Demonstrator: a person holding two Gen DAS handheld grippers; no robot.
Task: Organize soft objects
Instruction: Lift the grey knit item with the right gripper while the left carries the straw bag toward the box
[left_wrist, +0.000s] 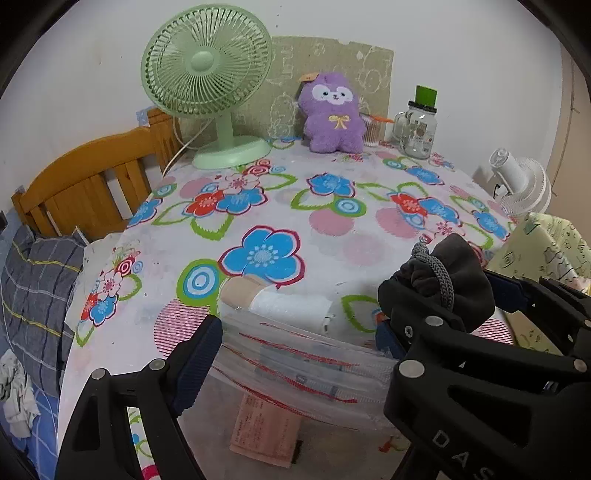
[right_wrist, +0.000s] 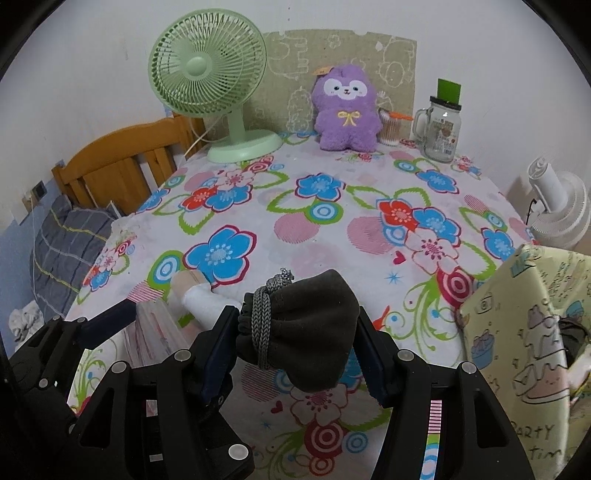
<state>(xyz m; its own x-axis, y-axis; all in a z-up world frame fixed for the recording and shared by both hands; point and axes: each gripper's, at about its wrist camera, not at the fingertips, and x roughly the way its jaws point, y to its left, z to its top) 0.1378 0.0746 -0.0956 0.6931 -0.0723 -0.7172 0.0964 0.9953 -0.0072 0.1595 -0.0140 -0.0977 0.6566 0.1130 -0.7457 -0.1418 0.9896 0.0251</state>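
Fleece pouch gripped above the floral table

The right gripper (right_wrist: 295, 332) clenches a dark grey fleece drawstring pouch (right_wrist: 314, 332) with a braided cord. The left gripper (left_wrist: 295, 350) is released around a clear ribbed plastic bag (left_wrist: 306, 365). The glossy tablecloth (right_wrist: 332, 229) is bare between the pouch and the fuzzy purple plush (right_wrist: 347, 110).

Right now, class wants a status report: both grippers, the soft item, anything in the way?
Right gripper shut on dark grey drawstring fabric pouch. Left gripper open around clear plastic zip bag. Nothing blocking ahead.
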